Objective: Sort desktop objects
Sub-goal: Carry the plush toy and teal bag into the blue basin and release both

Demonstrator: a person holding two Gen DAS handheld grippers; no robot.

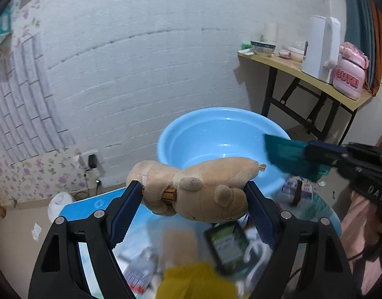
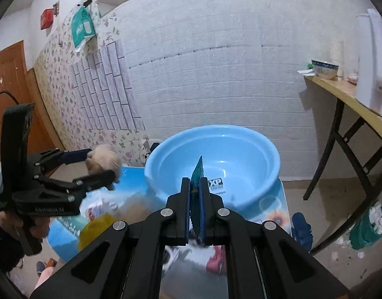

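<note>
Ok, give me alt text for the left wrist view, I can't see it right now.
The left claw grips a tan plush bear sideways just in front of an empty blue basin. To the right, the right claw holds a teal packet over the basin's rim. Blurred clutter lies on the blue table below.

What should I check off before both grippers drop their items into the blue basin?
1. Left gripper shut on the plush bear: ok, bear spans both fingers.
2. Right gripper shut on the teal packet: ok, pinched edge-on.
3. Blue basin free of contents: ok, the visible part of the interior looks bare.
4. Teal packet over the basin: ok, it is above the rim in the left wrist view.
5. Bear over the basin: cannot tell; it appears at the near rim.
6. Grippers apart from each other: ok, gap visible between them.
</note>
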